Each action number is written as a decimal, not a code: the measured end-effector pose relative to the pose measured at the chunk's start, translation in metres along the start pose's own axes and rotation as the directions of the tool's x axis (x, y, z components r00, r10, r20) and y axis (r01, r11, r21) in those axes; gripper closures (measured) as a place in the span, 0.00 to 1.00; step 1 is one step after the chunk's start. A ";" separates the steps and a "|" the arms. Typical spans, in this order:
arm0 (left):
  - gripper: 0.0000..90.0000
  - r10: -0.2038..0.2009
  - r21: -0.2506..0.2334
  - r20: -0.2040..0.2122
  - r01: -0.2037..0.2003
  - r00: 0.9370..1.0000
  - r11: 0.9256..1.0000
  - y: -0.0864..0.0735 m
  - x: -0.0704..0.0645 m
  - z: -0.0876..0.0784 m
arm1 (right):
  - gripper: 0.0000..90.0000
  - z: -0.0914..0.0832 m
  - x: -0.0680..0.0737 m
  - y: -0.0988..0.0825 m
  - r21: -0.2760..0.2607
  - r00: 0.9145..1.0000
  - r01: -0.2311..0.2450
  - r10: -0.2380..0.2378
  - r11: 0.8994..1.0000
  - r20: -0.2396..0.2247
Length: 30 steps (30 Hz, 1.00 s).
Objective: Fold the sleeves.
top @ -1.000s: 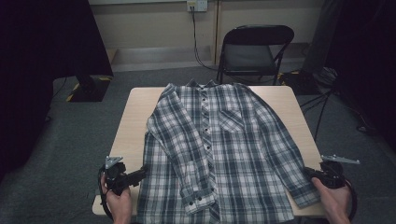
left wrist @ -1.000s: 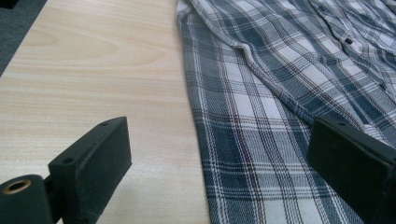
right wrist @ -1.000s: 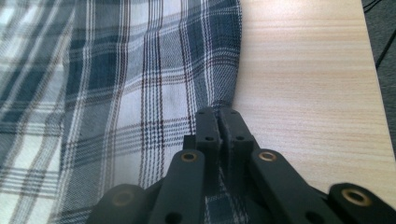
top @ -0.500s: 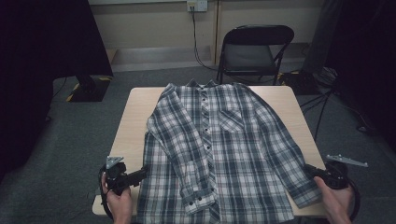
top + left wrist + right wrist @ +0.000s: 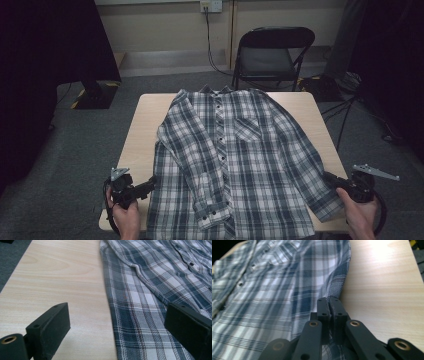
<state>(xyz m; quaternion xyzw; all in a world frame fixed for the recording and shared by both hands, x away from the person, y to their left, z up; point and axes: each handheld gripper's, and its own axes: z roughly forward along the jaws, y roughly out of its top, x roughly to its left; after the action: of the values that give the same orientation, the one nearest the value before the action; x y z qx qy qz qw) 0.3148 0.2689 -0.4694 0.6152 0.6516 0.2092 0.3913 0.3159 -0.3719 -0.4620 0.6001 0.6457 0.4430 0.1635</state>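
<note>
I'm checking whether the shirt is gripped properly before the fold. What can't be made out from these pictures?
- Right gripper view: the right gripper has its jaws shut on the plaid shirt; how much cloth is caught is hidden behind them.
- High view: the shirt's hem is cut off by the bottom edge.
- Left gripper view: the left gripper stands open; the shirt's lower corner is cut off below.

The shirt (image 5: 235,165) lies flat on the table (image 5: 142,130), collar toward the far edge where a folding chair (image 5: 272,55) stands behind, with the left gripper (image 5: 145,187) at its near left hem and the right gripper (image 5: 330,179) apparently pinching its near right sleeve edge.
</note>
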 end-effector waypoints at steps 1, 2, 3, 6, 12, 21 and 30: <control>0.06 0.002 0.001 0.000 -0.002 1.000 1.000 0.000 0.000 0.000 | 0.98 -0.001 0.002 0.001 -0.008 1.000 0.004 -0.004 1.000 -0.009; 0.06 0.004 0.001 0.000 -0.004 1.000 1.000 0.000 -0.001 0.000 | 0.98 -0.002 0.004 0.001 -0.015 1.000 0.007 -0.007 1.000 -0.019; 0.06 0.003 0.001 0.000 -0.003 1.000 1.000 0.000 -0.001 0.001 | 0.98 -0.002 0.006 0.002 -0.017 1.000 0.007 -0.007 1.000 -0.029; 0.06 0.002 0.001 0.000 -0.002 1.000 1.000 0.000 0.000 0.000 | 0.98 -0.002 0.014 0.003 -0.022 0.998 0.017 -0.018 1.000 -0.055; 0.06 0.000 0.003 0.000 0.000 1.000 1.000 0.000 0.000 0.001 | 0.98 0.000 0.030 0.005 -0.029 0.994 0.046 -0.049 0.999 -0.097; 0.06 0.009 0.005 0.004 -0.009 1.000 1.000 -0.001 -0.002 0.001 | 0.97 0.007 0.055 0.006 -0.012 0.983 0.097 -0.097 0.995 -0.155; 0.06 0.009 0.008 0.003 -0.009 1.000 1.000 -0.001 -0.002 0.001 | 0.98 0.017 0.081 0.008 -0.001 0.967 0.148 -0.144 0.989 -0.208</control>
<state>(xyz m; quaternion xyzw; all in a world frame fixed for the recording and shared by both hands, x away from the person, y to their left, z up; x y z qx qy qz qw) 0.3151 0.2663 -0.4705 0.6199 0.6491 0.2074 0.3891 0.3147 -0.2919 -0.4393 0.5026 0.7050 0.4851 0.1228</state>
